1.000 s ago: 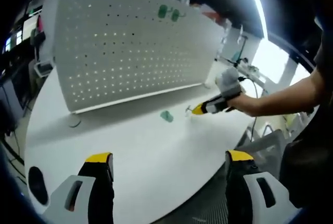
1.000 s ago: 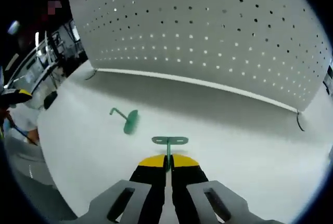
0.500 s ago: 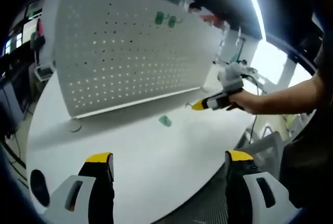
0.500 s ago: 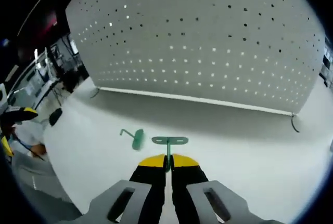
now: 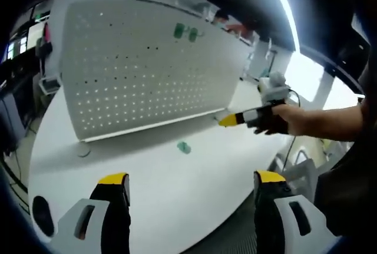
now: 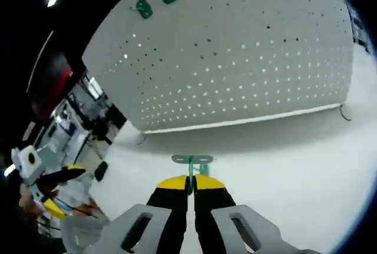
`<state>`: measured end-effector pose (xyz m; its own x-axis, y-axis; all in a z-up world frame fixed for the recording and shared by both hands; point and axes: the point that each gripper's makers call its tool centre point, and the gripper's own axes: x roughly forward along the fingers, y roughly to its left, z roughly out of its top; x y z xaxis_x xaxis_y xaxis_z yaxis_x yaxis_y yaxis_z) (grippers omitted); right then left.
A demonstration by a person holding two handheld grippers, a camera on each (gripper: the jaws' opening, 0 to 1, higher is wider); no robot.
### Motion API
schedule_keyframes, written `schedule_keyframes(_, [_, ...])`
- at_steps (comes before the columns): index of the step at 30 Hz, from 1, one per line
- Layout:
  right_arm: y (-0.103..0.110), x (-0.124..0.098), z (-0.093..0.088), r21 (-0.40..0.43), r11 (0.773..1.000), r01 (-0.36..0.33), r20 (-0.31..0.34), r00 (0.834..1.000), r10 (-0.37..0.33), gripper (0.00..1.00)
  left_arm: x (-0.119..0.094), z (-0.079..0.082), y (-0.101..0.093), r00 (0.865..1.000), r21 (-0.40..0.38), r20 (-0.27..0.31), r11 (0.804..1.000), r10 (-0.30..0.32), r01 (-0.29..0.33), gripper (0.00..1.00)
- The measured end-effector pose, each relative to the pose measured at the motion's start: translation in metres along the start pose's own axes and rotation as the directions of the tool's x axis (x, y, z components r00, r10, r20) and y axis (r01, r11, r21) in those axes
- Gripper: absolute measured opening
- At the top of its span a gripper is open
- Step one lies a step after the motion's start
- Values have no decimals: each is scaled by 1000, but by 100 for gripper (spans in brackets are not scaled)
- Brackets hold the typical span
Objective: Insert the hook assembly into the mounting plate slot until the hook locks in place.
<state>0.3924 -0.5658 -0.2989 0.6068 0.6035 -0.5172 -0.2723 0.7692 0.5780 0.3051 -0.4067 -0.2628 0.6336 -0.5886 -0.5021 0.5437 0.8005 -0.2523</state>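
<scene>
Hook is pinched tight in the right gripper, facing the pegboard; left gripper hangs wide, holding nothing.

Pegboard upright at back of table. 2 hooks mounted near its top edge. Loose hook lies on table in front of board. Right gripper, above table facing board, pinches hook assembly. Left gripper further back from board.

surface: white table | on it: upright pegboard, green hook lying loose
</scene>
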Motion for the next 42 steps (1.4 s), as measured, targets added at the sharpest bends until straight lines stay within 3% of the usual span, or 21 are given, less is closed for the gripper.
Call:
schedule_keyframes(13, [43,-7,-36,130,983,-128,-21,991,131,0,1,10,1,999,-11,44,1000,-13,13,81])
schedule_keyframes(16, [61,-12,-45,194,965,-178,-21,982,186,0,5,14,-3,998,-15,57,999,-40,41,77])
schedule_keyframes(20, [82,-15,-58,210,951,-226,-42,970,240,0,12,16,-11,996,-7,60,997,-73,73,70])
schedule_keyframes(24, [100,-19,-64,321,900,-295,-19,948,318,0,14,19,-16,992,-2,71,995,-101,101,58])
schedule_keyframes(30, [113,-23,-75,379,863,-335,-28,927,373,0,16,20,-20,989,13,74,992,-126,126,53])
schedule_keyframes(35, [120,-27,-74,391,850,-352,-25,920,392,0,20,21,-24,987,24,78,990,-143,142,50])
schedule_keyframes(42, [127,-28,-73,416,828,-376,-22,906,422,0,21,22,-33,979,42,77,982,-188,186,38])
